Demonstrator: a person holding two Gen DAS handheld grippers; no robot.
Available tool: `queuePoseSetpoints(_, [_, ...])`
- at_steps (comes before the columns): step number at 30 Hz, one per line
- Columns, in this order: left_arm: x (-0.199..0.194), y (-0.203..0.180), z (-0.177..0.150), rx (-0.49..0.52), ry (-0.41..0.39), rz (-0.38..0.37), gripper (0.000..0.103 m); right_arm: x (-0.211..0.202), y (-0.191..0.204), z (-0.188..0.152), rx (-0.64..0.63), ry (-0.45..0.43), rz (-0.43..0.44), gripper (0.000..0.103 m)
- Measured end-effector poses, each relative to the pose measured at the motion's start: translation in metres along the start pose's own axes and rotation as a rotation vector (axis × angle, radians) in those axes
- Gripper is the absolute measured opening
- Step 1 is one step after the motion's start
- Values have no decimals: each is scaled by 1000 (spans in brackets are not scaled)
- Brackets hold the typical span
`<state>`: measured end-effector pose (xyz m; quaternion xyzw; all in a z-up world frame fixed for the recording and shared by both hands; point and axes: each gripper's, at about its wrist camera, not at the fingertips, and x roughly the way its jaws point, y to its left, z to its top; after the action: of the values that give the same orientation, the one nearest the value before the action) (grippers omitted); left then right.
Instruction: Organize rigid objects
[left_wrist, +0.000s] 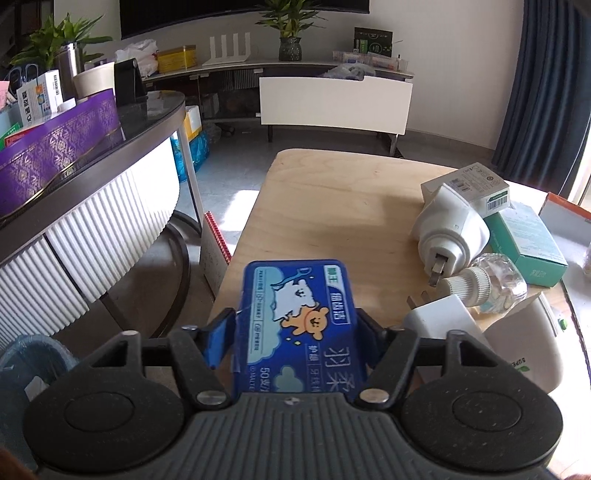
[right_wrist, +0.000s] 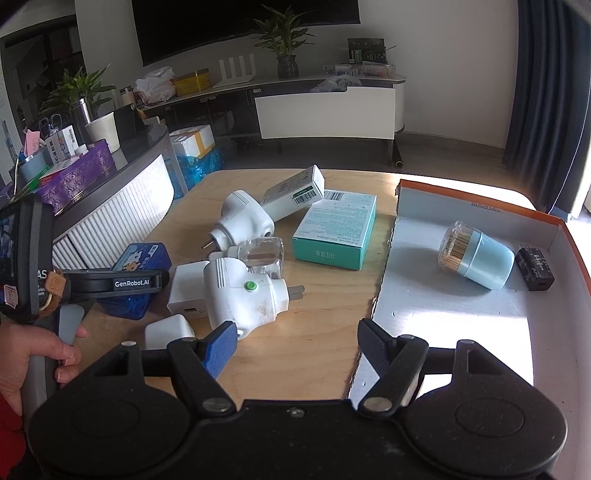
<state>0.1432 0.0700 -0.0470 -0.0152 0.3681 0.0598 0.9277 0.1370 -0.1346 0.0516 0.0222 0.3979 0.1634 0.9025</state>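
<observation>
left gripper (left_wrist: 295, 328): clamped on blue box (left_wrist: 295, 325), lower centre of left view, box at near-left counter (left_wrist: 332, 192) edge | right gripper (right_wrist: 295, 343): jaws apart, nothing between, bottom centre of right view, over counter beside tray (right_wrist: 480, 206)

A purple patterned box (left_wrist: 55, 155) sits on the dark-topped sideboard (left_wrist: 155, 122) at left. Beyond, a potted plant (left_wrist: 290, 26) and a white rack (left_wrist: 229, 48) stand on the long low cabinet (left_wrist: 332, 99); blue curtains (left_wrist: 535, 88) hang right.
</observation>
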Motion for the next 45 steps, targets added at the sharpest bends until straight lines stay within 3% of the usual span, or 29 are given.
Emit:
queuePoseSetpoints(9, [-24, -1, -8, -21, -18, -62, 63, 35, 16, 12, -43, 46, 92, 90])
queuePoseSetpoints(19, [-38, 0, -10, -47, -34, -103, 63, 85, 20, 28, -27, 170, 88, 93])
queuePoseSetpoints(21, [-37, 0, -11, -47, -31, -112, 63, 93, 23, 31, -50, 189, 66, 101])
queuePoseSetpoints(29, [-40, -4, -13, -42, -37, -128, 63, 92, 15, 31, -10, 149, 77, 100])
queuePoseSetpoints(45, [-66, -34, -7, -1, -79, -193, 63, 12, 5, 30, 0, -23, 21, 100])
